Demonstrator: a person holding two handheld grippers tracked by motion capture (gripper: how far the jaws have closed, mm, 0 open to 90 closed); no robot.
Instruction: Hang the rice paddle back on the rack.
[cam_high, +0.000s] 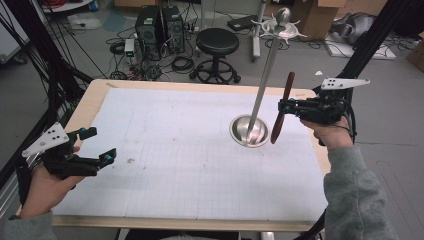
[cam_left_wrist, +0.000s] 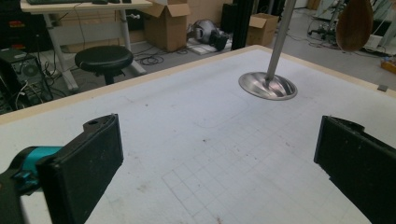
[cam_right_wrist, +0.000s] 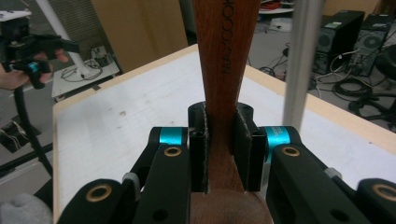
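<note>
A metal stand rises from a round dish base (cam_high: 248, 131) on the table's right half, its pole (cam_high: 267, 75) leaning up to a hooked top (cam_high: 280, 26). A dark wooden spoon (cam_high: 282, 106) hangs upright just right of the pole, held by the handle in my right gripper (cam_high: 287, 106), which is shut on it. In the right gripper view the pads clamp the brown spoon handle (cam_right_wrist: 224, 70), with the pole (cam_right_wrist: 301, 60) close at the right. My left gripper (cam_high: 97, 145) rests at the table's left edge, open, with nothing between its jaws. The left gripper view shows the base (cam_left_wrist: 268, 86) and the spoon bowl (cam_left_wrist: 354, 23).
A white gridded mat (cam_high: 200, 150) covers the wooden table. Behind the table stand a black stool (cam_high: 216, 47), computer towers (cam_high: 160, 30) and loose cables on the floor. Cardboard boxes (cam_left_wrist: 166, 23) sit farther back.
</note>
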